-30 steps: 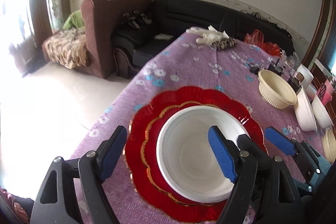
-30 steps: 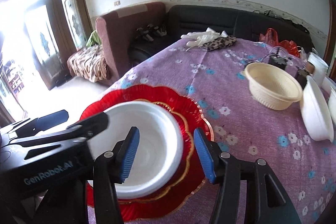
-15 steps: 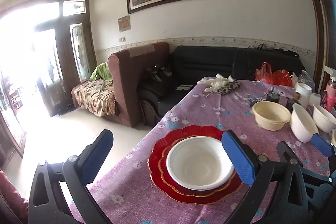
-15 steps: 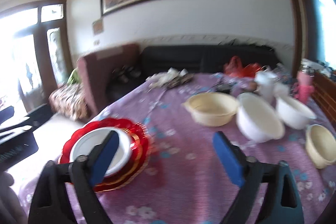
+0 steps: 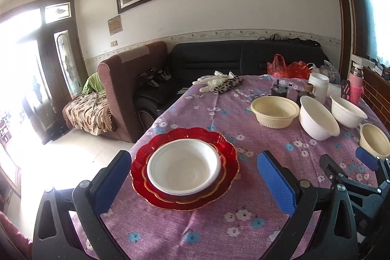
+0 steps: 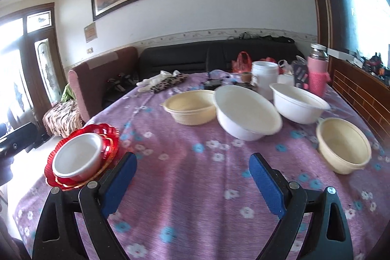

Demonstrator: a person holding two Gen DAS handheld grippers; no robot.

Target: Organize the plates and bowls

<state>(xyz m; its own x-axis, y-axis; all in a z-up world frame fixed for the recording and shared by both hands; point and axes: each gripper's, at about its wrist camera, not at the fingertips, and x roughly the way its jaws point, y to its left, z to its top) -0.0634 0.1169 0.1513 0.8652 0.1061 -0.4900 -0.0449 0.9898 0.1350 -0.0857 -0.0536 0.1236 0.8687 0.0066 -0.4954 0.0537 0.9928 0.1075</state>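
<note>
A white bowl (image 5: 184, 168) sits on stacked red scalloped plates (image 5: 229, 174) at the table's near left; both show again, the white bowl (image 6: 79, 156) on the red plates (image 6: 111, 138). My left gripper (image 5: 195, 180) stands open, pulled back from the stack with nothing between its fingers. My right gripper (image 6: 192, 178) is open over bare tablecloth. Ahead of it lie a cream bowl (image 6: 191, 107), a tilted white bowl (image 6: 246, 111), another white bowl (image 6: 298, 102) and a small cream bowl (image 6: 343, 145). The right gripper's blue tip (image 5: 368, 158) shows at the left wrist view's right edge.
A purple flowered tablecloth (image 6: 195, 199) covers the table. At the far end stand a white jar (image 6: 264, 76), a pink bottle (image 6: 316, 72), red bags (image 5: 287, 67), gloves and a leopard pouch (image 5: 224, 84). A black sofa (image 5: 219, 60) and a brown armchair (image 5: 124, 79) lie beyond; floor drops off left.
Both grippers opened wider and drew back from the white bowl on the red plates. The right gripper swung rightward toward the group of bowls.
</note>
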